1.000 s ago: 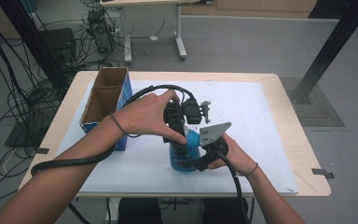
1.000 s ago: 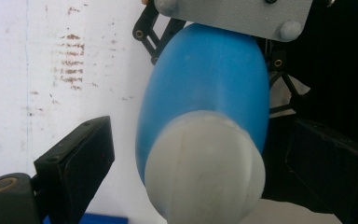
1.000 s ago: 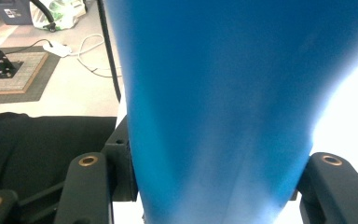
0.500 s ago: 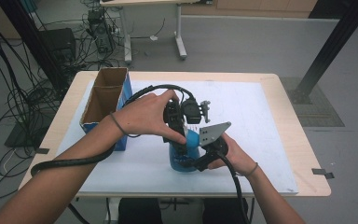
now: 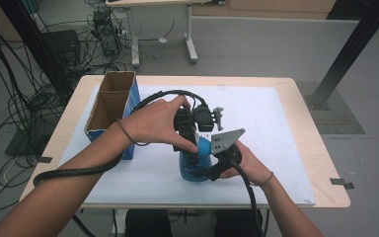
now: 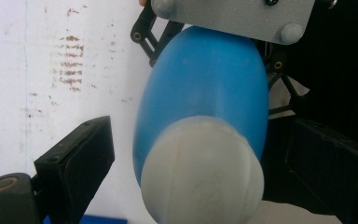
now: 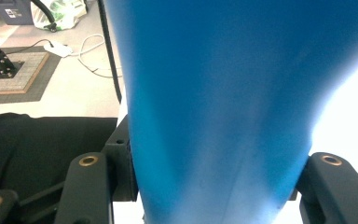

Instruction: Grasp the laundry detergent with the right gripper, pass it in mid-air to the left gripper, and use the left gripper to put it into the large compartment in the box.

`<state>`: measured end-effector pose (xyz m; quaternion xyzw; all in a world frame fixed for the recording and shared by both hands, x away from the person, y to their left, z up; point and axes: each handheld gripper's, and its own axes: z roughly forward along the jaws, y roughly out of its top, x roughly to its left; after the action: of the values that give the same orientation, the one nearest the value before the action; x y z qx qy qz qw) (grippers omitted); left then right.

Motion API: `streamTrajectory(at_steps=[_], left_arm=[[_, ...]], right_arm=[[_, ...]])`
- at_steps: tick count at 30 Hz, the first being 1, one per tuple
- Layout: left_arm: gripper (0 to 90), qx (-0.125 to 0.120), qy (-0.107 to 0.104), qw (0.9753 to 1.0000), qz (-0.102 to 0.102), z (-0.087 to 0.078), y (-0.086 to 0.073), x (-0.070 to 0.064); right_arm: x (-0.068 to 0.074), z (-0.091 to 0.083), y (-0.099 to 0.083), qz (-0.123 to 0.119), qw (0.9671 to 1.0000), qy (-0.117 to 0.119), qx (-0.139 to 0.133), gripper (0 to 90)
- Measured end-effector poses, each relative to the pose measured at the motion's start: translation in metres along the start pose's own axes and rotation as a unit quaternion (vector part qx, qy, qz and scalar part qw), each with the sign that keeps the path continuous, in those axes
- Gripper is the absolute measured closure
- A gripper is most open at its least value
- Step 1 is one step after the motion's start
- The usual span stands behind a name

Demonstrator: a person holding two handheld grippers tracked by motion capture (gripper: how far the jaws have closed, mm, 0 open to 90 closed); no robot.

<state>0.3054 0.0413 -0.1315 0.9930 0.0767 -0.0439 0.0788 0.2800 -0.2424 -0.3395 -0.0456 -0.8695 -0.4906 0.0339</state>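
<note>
Fingers of right gripper [image 5: 208, 170] clamp the smooth blue plastic bottle [image 6: 205, 93] low on its body, upright on the white-covered counter [image 5: 276, 148]. Left gripper [image 5: 191, 157] fingers spread either side of its whitish rounded cap [image 6: 200, 172], not touching. Risk: slick tapered body could twist or tip if the cap grab lands off-centre. Bottle base hidden; cap seam unclear.
</note>
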Motion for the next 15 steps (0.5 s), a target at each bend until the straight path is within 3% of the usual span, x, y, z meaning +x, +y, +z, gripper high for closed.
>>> streamTrajectory(at_steps=[15], left_arm=[[8.1,0.0,0.003,1.0,-0.001,0.0003,-0.0013,-0.001]], right_arm=[[0.0006,-0.0007,0.0,0.0,1.0,-0.002,-0.001,41.7]])
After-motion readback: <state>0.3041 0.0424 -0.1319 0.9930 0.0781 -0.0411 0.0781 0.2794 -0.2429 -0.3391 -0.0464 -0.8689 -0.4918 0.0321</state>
